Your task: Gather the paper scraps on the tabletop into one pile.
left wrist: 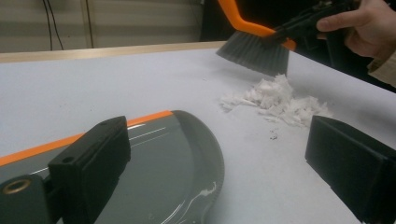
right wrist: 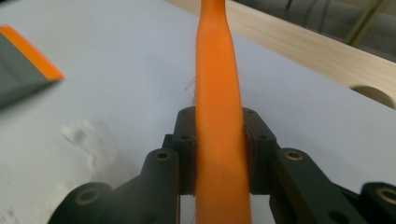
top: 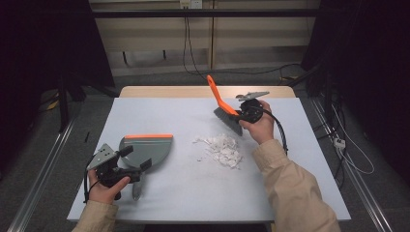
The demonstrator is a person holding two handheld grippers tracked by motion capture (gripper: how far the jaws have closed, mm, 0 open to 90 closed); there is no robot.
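Your left gripper (top: pixel 126 162) hangs over the near-left dustpan (top: pixel 147 151), jaws apart, holding nothing; unheld, that pan could slide when scraps arrive. Mid-table, the white paper scraps (top: pixel 222 150) may scatter under a hard stroke. Beyond them, your right gripper (right wrist: pixel 219 154) clamps the brush (top: pixel 228 118) handle. Open tabletop (top: pixel 159 116) lies left; edges are well away.

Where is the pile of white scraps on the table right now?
In the high view the white scraps lie near the table's middle, right of the grey dustpan and just in front of the brush held in the right gripper.
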